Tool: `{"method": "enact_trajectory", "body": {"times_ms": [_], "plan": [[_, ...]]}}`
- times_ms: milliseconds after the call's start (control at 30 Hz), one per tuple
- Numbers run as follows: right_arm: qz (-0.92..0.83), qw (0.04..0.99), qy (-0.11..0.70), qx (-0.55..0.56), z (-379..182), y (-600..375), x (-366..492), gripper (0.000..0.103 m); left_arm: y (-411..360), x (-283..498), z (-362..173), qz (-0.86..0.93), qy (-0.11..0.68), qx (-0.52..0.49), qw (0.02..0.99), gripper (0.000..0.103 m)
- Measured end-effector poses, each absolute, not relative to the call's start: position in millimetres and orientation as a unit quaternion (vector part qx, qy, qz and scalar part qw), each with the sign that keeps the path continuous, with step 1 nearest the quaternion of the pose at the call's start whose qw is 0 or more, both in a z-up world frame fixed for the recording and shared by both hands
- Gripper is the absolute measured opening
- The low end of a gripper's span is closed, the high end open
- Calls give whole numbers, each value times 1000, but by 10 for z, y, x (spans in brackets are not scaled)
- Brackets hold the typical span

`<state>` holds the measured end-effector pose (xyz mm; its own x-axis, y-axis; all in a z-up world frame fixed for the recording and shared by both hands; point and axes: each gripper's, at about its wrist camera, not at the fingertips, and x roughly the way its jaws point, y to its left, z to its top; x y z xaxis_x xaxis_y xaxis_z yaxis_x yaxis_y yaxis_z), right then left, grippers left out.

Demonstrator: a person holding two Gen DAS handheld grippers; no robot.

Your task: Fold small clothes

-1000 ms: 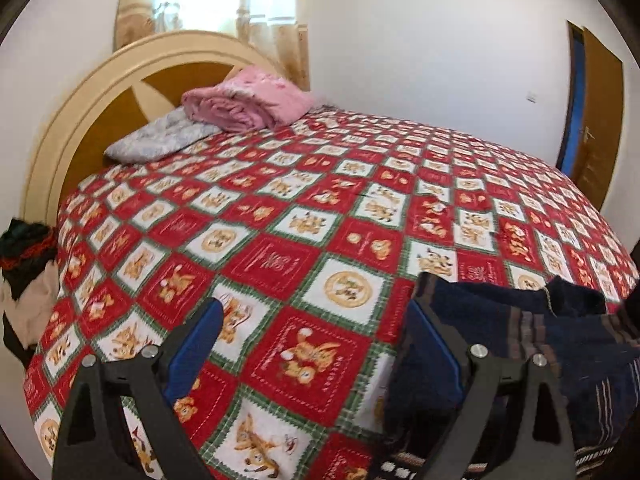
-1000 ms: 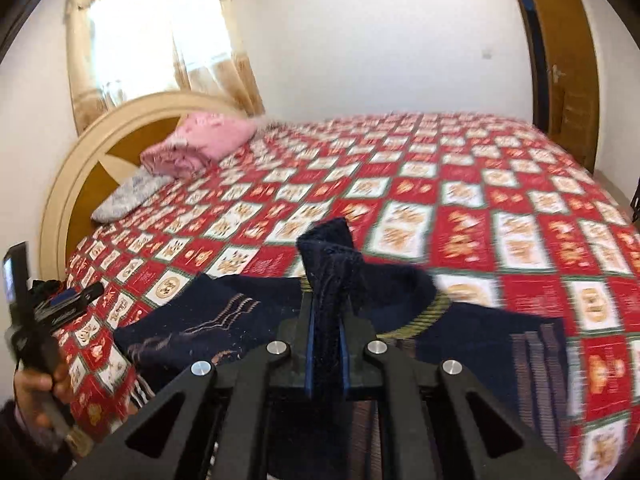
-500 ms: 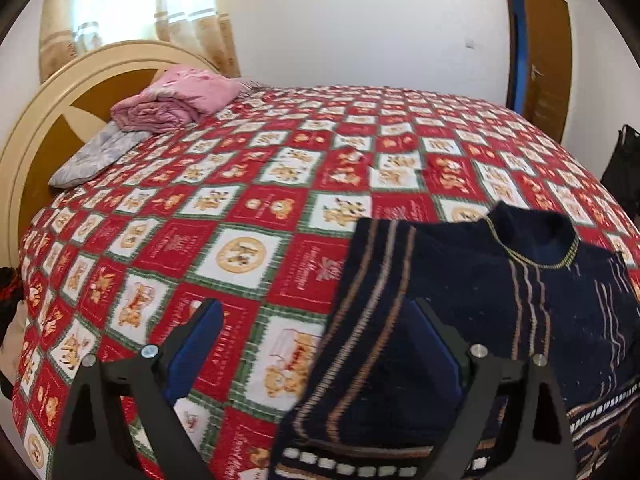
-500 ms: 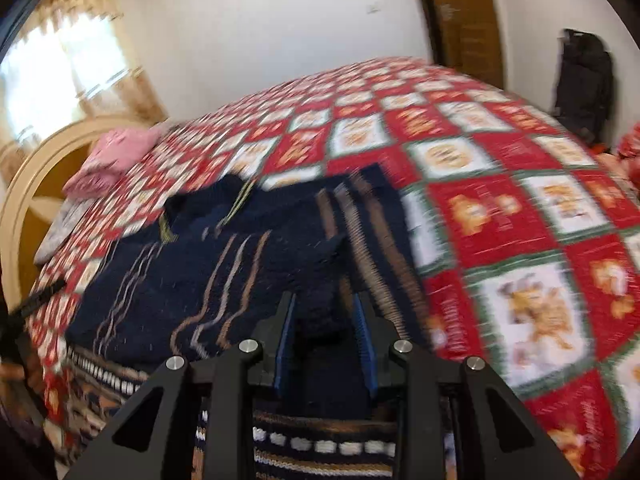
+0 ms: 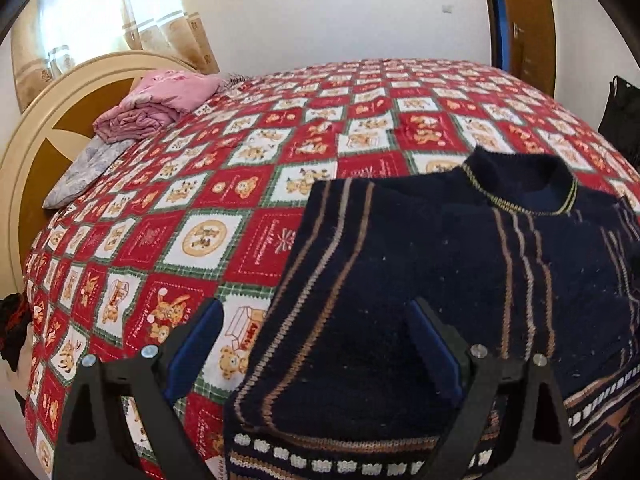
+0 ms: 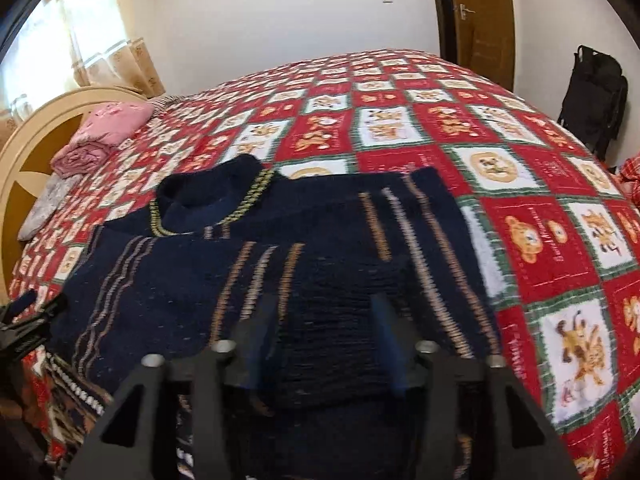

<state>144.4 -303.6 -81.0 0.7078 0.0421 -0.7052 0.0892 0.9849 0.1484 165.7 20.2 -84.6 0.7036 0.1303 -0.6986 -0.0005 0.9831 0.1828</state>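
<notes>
A small navy knitted sweater (image 5: 440, 264) with tan stripes and a yellow-edged collar lies flat on the red patchwork bedspread (image 5: 248, 184), both sleeves folded in over its body. My left gripper (image 5: 316, 336) is open and empty, its jaws astride the sweater's left edge near the patterned hem. In the right wrist view the sweater (image 6: 248, 264) fills the near middle. My right gripper (image 6: 324, 340) is open above the folded right sleeve, holding nothing.
A pink folded blanket (image 5: 160, 100) and a grey pillow (image 5: 84, 168) lie by the round headboard (image 5: 36, 148). A black bag (image 6: 592, 96) stands by the wall right of the bed, near a wooden door (image 6: 480, 20). Dark clothes (image 5: 14, 328) hang at the bed's left edge.
My right gripper laid the right sleeve across the sweater's body and opened, letting it go. My left gripper moved right over the sweater's left edge, staying open.
</notes>
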Motion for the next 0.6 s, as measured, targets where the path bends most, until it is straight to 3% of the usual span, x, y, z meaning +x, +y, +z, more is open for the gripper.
{"method": "enact_trajectory", "body": {"times_ms": [233, 367, 600], "plan": [[-25, 927, 371, 57, -862, -2947, 1369, 54, 201, 1672, -952, 39, 403, 74, 912, 95], [-22, 928, 371, 16, -890, -2823, 1427, 14, 187, 1653, -948, 41, 403, 80, 911, 97], [-19, 934, 358, -6, -734, -2804, 1432, 6, 217, 1641, -901, 39, 407, 77, 909, 98]]}}
